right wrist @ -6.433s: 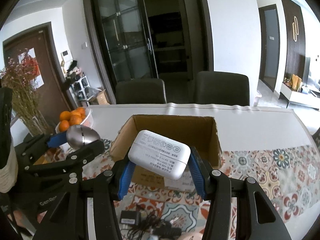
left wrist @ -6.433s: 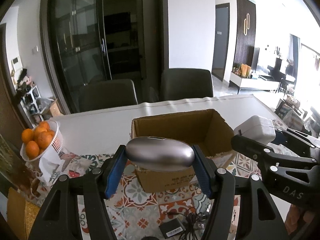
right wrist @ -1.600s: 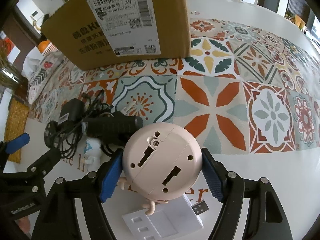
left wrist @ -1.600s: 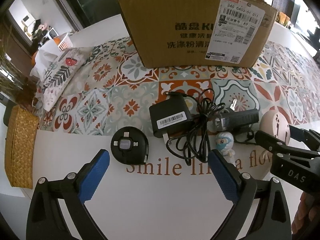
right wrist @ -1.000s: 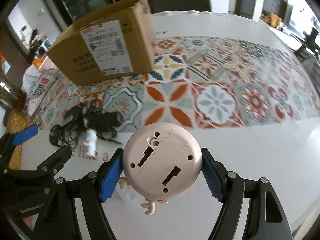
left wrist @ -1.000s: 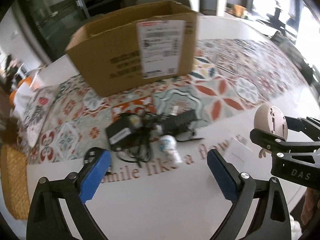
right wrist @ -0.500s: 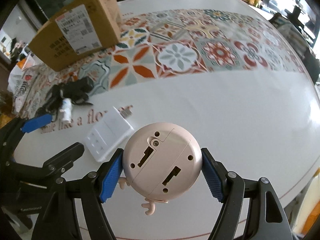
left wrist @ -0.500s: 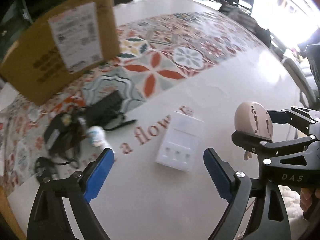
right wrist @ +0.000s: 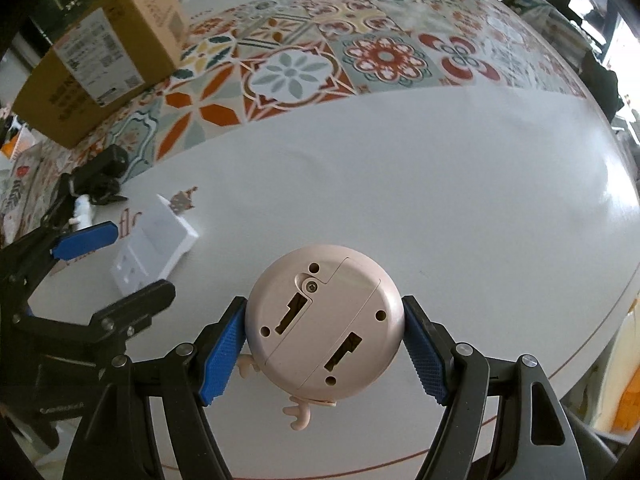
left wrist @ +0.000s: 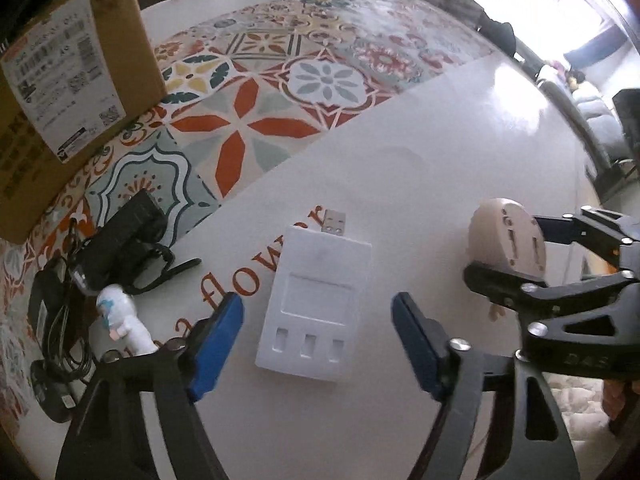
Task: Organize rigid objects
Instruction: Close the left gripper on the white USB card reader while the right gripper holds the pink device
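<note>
My right gripper (right wrist: pixel 324 344) is shut on a round pink clock (right wrist: pixel 323 332), back side up, held above the white table; the clock also shows in the left wrist view (left wrist: pixel 506 242). My left gripper (left wrist: pixel 318 344) is open, its blue pads on either side of a flat white USB charger (left wrist: pixel 316 304) that lies on the table; the charger also shows in the right wrist view (right wrist: pixel 154 246). A cardboard box (left wrist: pixel 60 92) stands at the far left on the patterned runner.
A black adapter with tangled cable (left wrist: pixel 100 252) and a small white figurine (left wrist: pixel 126 322) lie left of the charger. The patterned runner (right wrist: pixel 304 60) crosses the table. The table's round edge (right wrist: pixel 592 320) is close on the right.
My left gripper has come down and closer around the white charger. My right gripper, still holding the pink clock, has shifted slightly right over the bare table.
</note>
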`<state>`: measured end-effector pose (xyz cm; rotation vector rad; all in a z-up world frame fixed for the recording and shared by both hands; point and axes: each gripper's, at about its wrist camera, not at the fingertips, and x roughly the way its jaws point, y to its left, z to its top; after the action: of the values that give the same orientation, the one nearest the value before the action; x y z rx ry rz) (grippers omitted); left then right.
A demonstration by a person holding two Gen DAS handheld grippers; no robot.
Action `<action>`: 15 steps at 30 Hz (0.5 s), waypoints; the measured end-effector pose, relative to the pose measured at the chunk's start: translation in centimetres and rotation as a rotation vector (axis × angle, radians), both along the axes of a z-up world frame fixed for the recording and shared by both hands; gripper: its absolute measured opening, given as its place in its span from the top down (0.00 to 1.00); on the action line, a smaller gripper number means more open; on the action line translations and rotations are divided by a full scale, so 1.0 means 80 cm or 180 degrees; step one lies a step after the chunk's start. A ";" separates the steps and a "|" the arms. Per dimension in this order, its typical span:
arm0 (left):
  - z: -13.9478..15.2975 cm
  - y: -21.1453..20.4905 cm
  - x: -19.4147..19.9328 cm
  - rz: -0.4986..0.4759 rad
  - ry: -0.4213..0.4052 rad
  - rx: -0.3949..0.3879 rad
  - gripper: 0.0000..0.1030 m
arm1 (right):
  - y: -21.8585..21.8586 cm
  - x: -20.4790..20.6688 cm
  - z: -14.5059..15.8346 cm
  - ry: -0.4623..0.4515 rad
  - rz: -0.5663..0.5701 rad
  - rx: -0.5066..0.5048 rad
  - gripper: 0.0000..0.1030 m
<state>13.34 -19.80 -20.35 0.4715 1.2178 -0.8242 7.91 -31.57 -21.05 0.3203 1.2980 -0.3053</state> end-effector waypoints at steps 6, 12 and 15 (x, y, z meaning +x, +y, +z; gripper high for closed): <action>-0.006 -0.004 0.004 -0.0005 0.0007 -0.0015 0.37 | 0.002 0.002 -0.009 0.0017 0.0028 0.0101 0.27; -0.005 -0.003 0.008 0.0056 0.0016 -0.0092 0.52 | 0.004 0.008 -0.011 0.0020 0.0043 0.0098 0.27; -0.003 0.001 0.009 0.0099 0.0047 -0.0132 0.52 | 0.005 0.010 -0.009 0.0005 0.0058 0.0094 0.27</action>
<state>14.10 -19.71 -20.62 0.4123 1.2166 -0.8261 8.72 -31.21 -21.79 0.3330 1.3072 -0.2713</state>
